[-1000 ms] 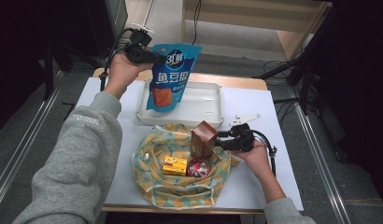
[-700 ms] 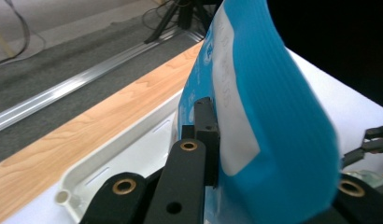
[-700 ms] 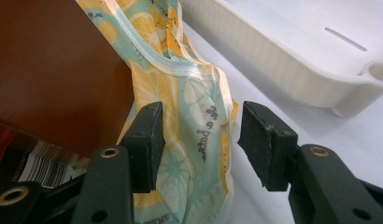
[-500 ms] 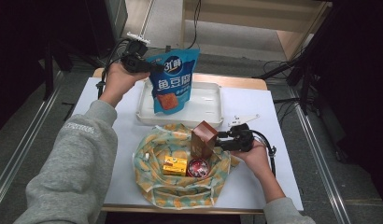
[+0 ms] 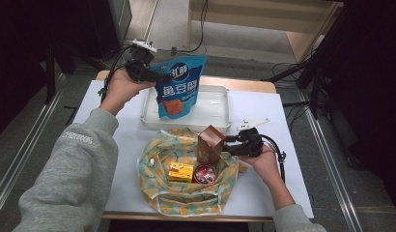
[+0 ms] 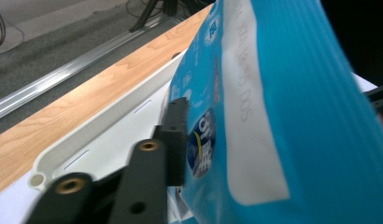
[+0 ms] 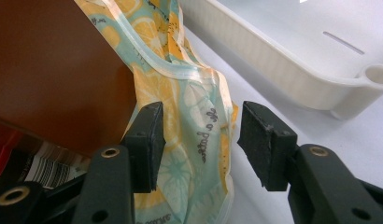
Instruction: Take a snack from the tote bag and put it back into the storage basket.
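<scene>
Both grippers work: the left gripper (image 5: 160,77), jaws just opening off the blue snack pouch (image 5: 179,87) standing in the white tray (image 5: 220,113), should withdraw next; the right gripper (image 5: 224,145) straddles the fruit-print bag's rim (image 7: 199,126), unclamped.

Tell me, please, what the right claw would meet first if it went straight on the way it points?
Most likely the rim of the lemon-print fabric bag, which sits between the open right claw's jaws; just beyond it stands the brown box. Depth is unclear, so the box's side might be touched almost at once.
</scene>
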Demonstrator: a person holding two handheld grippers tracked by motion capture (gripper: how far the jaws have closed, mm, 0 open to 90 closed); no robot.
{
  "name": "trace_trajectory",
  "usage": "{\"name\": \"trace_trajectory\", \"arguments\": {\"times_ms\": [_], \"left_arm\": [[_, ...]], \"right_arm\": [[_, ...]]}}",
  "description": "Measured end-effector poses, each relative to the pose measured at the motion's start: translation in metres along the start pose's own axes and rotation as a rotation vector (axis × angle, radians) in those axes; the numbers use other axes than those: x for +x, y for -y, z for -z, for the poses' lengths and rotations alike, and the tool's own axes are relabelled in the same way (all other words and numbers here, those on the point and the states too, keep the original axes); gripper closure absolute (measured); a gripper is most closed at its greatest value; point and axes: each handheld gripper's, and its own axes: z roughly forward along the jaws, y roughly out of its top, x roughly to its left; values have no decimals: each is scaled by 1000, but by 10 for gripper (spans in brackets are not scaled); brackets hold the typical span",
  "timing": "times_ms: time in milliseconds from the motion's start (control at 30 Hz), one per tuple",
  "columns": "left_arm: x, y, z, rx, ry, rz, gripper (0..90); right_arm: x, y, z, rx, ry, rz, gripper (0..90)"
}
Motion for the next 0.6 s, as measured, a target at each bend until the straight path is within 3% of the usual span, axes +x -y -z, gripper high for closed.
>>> {"name": "trace_trajectory", "arguments": {"times_ms": [167,600], "left_arm": [[1,4,4,22,1,7,557],[0,28,7,25,-5,22,533]], "right_arm": [[-1,0,0,2,2,1,510],[-1,0,-1,6,2,5,509]]}}
